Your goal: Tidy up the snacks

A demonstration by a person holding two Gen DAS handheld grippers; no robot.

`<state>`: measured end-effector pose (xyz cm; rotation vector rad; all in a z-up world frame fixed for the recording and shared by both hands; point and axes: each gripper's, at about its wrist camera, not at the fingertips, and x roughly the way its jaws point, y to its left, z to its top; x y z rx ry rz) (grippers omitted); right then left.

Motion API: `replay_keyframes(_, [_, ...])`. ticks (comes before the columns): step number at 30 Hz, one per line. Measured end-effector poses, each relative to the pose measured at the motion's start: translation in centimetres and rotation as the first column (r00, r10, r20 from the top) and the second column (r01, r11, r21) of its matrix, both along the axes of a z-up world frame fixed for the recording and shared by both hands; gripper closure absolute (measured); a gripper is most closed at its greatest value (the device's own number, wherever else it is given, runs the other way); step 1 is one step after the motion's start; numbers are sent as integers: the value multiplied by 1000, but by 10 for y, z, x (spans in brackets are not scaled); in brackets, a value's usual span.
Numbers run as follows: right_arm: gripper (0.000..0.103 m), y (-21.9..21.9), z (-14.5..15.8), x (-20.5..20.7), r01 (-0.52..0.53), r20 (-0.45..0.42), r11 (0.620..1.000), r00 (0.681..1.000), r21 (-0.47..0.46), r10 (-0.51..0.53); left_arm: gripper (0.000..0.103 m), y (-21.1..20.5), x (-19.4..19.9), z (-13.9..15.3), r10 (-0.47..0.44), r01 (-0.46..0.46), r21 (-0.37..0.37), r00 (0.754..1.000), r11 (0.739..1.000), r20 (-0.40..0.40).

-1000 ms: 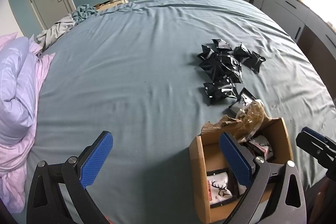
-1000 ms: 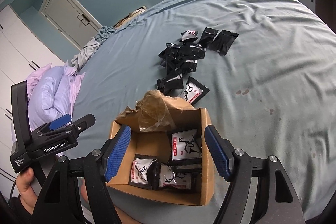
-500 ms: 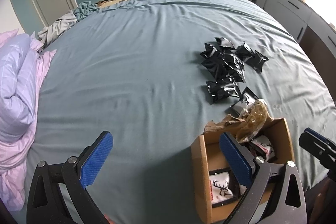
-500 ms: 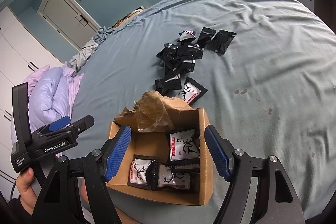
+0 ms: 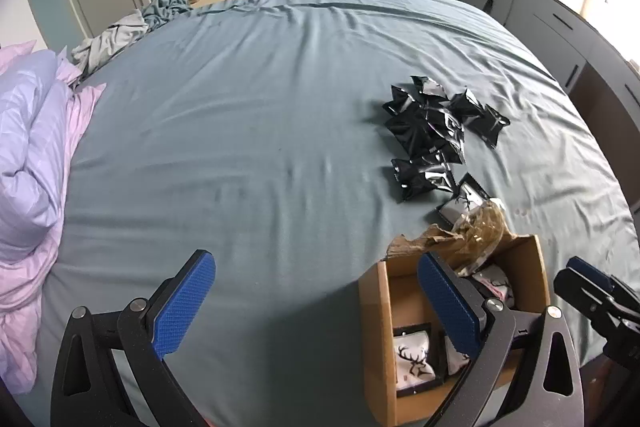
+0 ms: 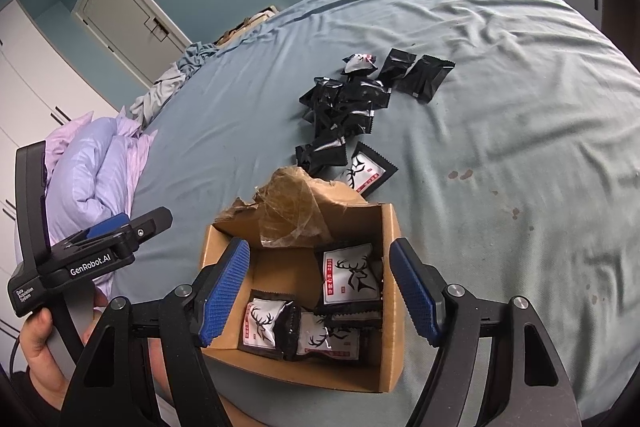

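Snack box (image 6: 390, 311) beneath right tongs (image 6: 320, 291)

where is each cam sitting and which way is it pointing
Left wrist: on the left tongs, facing across the bed; its open blue fingers show, and the right tongs at the edge.
Right wrist: on the right tongs, looking down into the cardboard box; the left tongs and holding hand show.
Shared: box, loose snack packets, bed.

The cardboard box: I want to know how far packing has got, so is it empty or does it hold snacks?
Partly filled: the cardboard box holds several deer-print packets.
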<state>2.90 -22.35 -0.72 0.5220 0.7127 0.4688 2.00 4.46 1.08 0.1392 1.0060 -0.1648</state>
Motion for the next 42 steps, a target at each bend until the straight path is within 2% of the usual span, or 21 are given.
replay_keyframes(6, [31,2,1,1,-6,6,1000,1000,-5,6,0,-1,1,-2,5,-5,-6,1000,1000,-12])
replay_keyframes(19, [31,-15,7,-4,4,-1,999,1000,39,-4,0,-2,-3,9,-1,1,-17,1000,1000,26])
replay_keyframes(23, [31,-16,13,-4,7,-3,1000,1000,-21,-8,0,-5,-3,10,-7,7,-2,999,1000,36])
replay_keyframes(29, [31,-7,26,0,12,19,985,1000,-173,-9,0,-13,-1,9,-30,30,-1,999,1000,28])
replay_keyframes(32, [31,-9,36,2,81,66,961,996,-264,-66,0,-17,0,9,-38,37,9,999,999,36])
replay_keyframes(35, [31,-16,40,7,221,97,915,975,-338,-200,0,-20,3,8,-42,41,17,999,999,35])
replay_keyframes(37, [31,-21,38,17,277,88,893,961,-354,-263,0,-22,6,6,-47,47,10,999,999,24])
replay_keyframes(42, [31,-25,26,45,227,-18,934,970,-276,-242,0,-27,13,4,-53,53,-2,999,999,6])
